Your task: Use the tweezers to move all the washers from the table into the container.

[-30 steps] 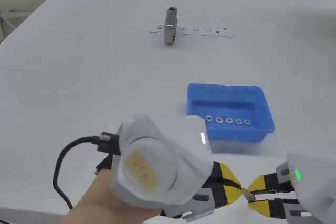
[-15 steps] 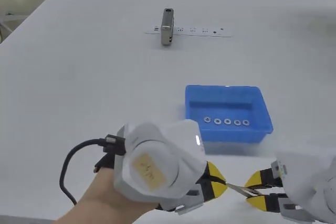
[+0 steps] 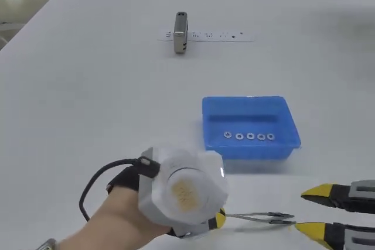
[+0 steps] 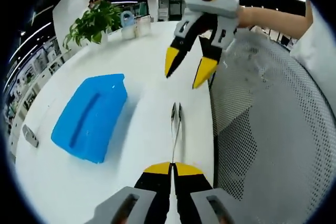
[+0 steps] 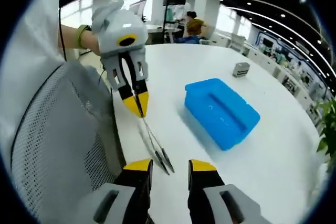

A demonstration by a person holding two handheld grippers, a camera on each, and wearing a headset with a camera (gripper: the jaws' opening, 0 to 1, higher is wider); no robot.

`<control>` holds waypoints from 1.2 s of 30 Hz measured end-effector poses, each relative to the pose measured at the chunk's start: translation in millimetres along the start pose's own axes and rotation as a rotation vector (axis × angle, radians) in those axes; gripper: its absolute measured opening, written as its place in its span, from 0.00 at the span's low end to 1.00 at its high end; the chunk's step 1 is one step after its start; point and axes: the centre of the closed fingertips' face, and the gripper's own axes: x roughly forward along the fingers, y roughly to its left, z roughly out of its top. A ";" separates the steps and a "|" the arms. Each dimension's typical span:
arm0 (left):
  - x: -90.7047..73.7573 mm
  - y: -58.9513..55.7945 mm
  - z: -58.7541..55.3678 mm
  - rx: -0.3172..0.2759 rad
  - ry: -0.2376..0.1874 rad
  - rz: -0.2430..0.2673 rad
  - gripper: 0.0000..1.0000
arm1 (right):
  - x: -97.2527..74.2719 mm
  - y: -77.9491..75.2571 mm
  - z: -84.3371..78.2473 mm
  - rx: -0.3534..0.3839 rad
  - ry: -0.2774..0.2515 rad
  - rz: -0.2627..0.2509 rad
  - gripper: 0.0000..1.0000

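The table (image 3: 88, 98) is white, smooth and matt; beside it in the left gripper view stands a chair (image 4: 268, 129) with a grey mesh back full of fine holes, and the right gripper view has it too (image 5: 58, 145).

The container (image 3: 252, 149) is a shallow rectangular box of blue plastic with a rounded rim, standing on the table beyond both grippers.

The left gripper (image 3: 220, 219), a white rounded housing with yellow wedge tips and a black cable (image 3: 94, 182), is clenched on the rear end of the tweezers (image 3: 261, 218); its own view shows the two tips pressed together around that end (image 4: 172, 169).

The right gripper (image 3: 302, 209) faces it with jaws spread and nothing between the pads.

The tweezers are thin bare metal, two slim blades lying low over the table edge, tips reaching to the right gripper's gap (image 5: 170, 167).

From above, the head view looks into the container, where five small metal ring washers (image 3: 249, 136) lie in a row near the front wall; far off stand a small grey block (image 3: 180, 32) and a paper strip (image 3: 217, 36).

Each gripper view meets the container's outer wall, and the other gripper head-on; the left one adds a leafy plant (image 4: 97, 22).
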 end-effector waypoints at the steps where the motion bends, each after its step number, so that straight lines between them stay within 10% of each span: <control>1: 1.6 -0.6 -2.3 0.010 0.029 -0.005 0.00 | -9.6 -4.4 1.1 0.023 -0.012 -0.052 0.25; 12: 12.2 -4.2 -9.8 0.033 0.218 -0.029 0.00 | -57.8 -41.3 -10.9 0.296 -0.087 -0.368 0.27; 27: 5.8 -14.1 -20.5 -0.032 0.315 -0.045 0.04 | -67.0 -43.8 15.6 0.375 -0.235 -0.378 0.40; 30: 3.3 -17.5 -20.0 -0.096 0.305 -0.022 0.13 | -73.1 -44.8 16.3 0.398 -0.268 -0.353 0.43; 36: -11.0 -25.6 2.3 -0.371 0.093 0.077 0.33 | -77.4 -47.0 16.5 0.435 -0.329 -0.290 0.53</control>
